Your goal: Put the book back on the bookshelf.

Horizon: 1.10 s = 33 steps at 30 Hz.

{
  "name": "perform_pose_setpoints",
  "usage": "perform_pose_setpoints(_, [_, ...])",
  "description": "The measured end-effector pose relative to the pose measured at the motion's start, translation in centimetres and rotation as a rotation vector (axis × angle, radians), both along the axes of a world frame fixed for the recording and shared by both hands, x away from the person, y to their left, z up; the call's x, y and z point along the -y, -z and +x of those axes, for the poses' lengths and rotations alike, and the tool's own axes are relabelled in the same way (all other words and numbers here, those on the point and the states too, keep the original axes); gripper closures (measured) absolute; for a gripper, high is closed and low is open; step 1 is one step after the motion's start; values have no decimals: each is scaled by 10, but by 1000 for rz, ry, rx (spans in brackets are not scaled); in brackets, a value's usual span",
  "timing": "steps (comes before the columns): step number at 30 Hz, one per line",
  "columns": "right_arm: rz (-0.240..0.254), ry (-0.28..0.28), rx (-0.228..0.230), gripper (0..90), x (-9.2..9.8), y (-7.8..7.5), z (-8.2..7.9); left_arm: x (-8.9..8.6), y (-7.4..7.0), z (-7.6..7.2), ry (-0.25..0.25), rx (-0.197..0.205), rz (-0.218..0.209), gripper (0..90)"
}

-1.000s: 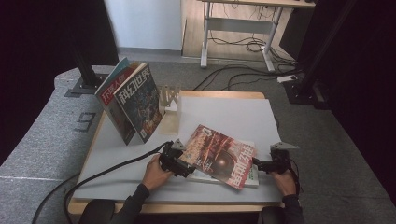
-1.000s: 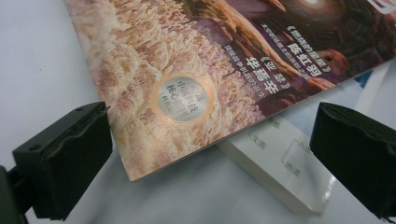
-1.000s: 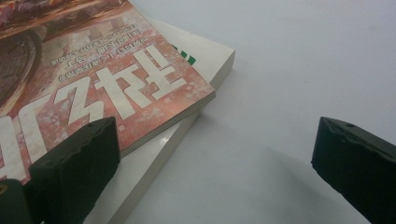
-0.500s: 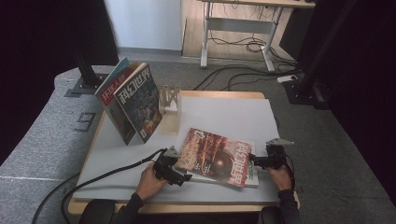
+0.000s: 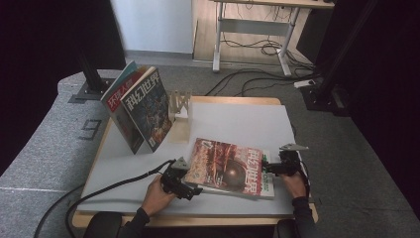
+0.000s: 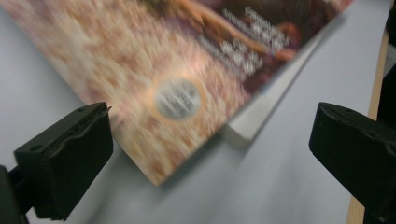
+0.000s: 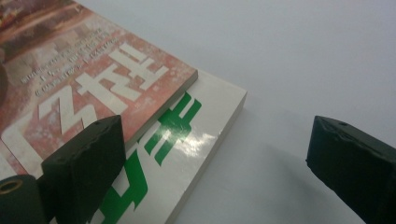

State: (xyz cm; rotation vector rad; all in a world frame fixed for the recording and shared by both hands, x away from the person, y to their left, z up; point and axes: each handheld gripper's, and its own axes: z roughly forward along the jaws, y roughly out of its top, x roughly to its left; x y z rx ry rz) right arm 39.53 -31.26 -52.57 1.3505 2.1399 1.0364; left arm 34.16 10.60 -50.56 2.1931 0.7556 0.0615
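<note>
Both the left claw [image 5: 187, 184] and right claw [image 5: 267, 167] gape wide beside the red magazine [image 5: 225, 166], gripping nothing

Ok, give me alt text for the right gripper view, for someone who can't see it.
The right gripper has its two black jaws wide open around the corner of a stack of two magazines: a red magazine with white lettering lies on a white magazine with green lettering. The stack rests on a pale grey table; one jaw overlaps the covers, the other hangs over bare table.
</note>
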Motion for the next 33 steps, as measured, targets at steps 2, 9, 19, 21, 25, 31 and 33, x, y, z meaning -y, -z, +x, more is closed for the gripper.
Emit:
perform_pose_setpoints(2, [0, -4, -1, 34, 0, 0, -2, 0, -3, 6, -13, 15, -21, 29])
perform_pose_setpoints(9, [18, -22, 14, 30, -1, -5, -10, 6, -6, 26, -23, 44, -29, 50])
perform_pose_setpoints(19, [17, -92, 18, 7, -17, -9, -26, 26, -5, 49, 0, 68, 26, 33])
perform_pose_setpoints(21, [19, -105, 20, 3, -19, -10, -30, 30, -5, 54, 4, 72, 35, 28])
perform_pose_setpoints(25, [22, -129, 18, 0, -24, -9, -37, 37, -3, 62, 2, 78, 43, 14])
perform_pose_setpoints(31, [19, -167, 18, 0, -32, -9, -48, 49, -1, 74, 5, 89, 62, 3])
perform_pose_setpoints(33, [21, -179, 17, 0, -35, -9, -52, 52, -1, 78, -1, 91, 46, 2])
